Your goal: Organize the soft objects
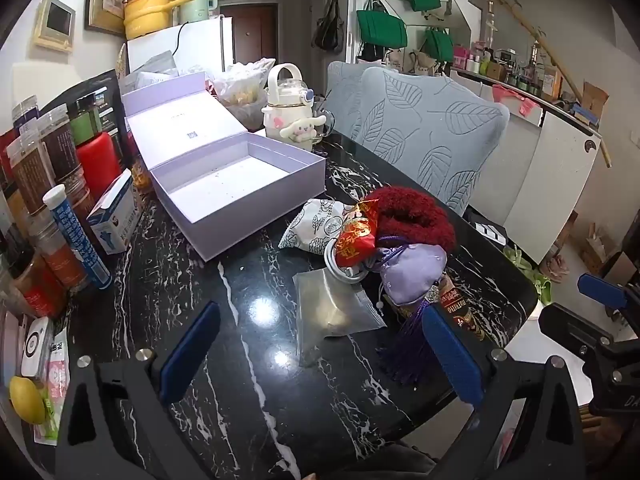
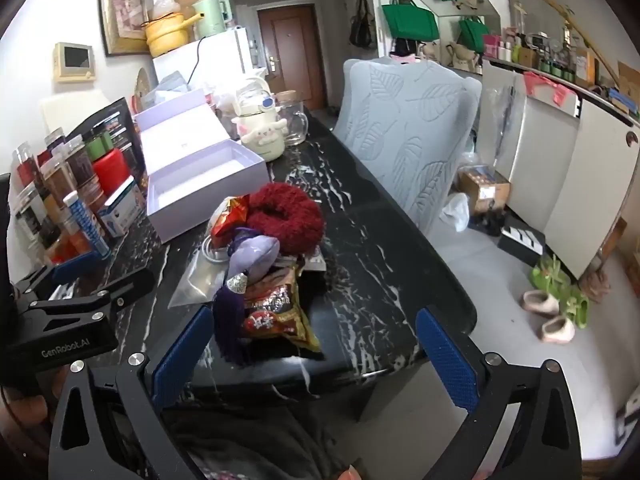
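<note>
**Soft things still heaped, box still bare**

Nothing has been sorted yet, as far as the views show. The lilac box (image 1: 240,188) sits open on the black marbled desk (image 1: 248,360), lid folded back, and its inside looks empty. The soft things lie together in one heap just beside the box's near corner: a dark red fuzzy ring (image 1: 416,212), a white patterned pouch (image 1: 316,226), a red and gold packet (image 1: 356,236), a lilac sachet (image 1: 412,272) with a purple tassel (image 1: 404,344), a coiled white cable (image 1: 344,268) and a clear bag (image 1: 336,304). A brown snack packet (image 2: 280,312) lies at the near end of the heap. All of it is left to do, and the box seems the likely place for it.

The sachet with its tassel is the long piece: its axis runs from the middle of the heap toward the near desk edge, tassel end nearest the cameras. The fuzzy ring lies flat, with no clear direction.

The left tool (image 1: 320,356) has its fingers wide apart with nothing between them, poised above the desk in front of the clear bag. The right tool (image 2: 316,360) is likewise spread and empty, near the desk edge by the snack packet.
</note>
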The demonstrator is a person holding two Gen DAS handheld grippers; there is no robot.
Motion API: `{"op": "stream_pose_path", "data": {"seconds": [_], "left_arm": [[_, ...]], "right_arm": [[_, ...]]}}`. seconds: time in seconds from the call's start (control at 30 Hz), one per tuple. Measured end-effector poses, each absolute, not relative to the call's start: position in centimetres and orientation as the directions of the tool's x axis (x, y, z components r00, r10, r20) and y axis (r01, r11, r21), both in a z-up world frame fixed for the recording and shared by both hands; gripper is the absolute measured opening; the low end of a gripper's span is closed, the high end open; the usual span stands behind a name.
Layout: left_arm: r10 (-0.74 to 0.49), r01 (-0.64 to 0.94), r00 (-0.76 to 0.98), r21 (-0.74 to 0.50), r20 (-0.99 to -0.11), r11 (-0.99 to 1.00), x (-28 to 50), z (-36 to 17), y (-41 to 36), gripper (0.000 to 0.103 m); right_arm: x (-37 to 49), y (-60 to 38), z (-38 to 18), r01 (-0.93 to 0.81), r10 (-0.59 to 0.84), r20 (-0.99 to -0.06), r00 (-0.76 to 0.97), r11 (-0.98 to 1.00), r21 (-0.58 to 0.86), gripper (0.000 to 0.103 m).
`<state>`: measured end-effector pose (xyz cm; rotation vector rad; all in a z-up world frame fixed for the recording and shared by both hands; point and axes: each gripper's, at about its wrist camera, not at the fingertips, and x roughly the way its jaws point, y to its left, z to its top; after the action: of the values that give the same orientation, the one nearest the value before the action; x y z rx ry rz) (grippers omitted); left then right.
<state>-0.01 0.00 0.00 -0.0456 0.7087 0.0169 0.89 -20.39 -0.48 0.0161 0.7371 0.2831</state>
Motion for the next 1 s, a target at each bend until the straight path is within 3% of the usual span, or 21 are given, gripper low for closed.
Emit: {"op": "stream_pose_path", "data": {"seconds": [1.0], "left_arm": [[-0.033, -0.029, 0.757, -0.083, -0.653, 0.996, -0.54, -0.06, 0.54, 0.103]], "right_arm": [[1.04, -19.75, -0.44, -0.266, 0.282, -0.659, 0.697, 0.955, 0.127, 0.103]]}}
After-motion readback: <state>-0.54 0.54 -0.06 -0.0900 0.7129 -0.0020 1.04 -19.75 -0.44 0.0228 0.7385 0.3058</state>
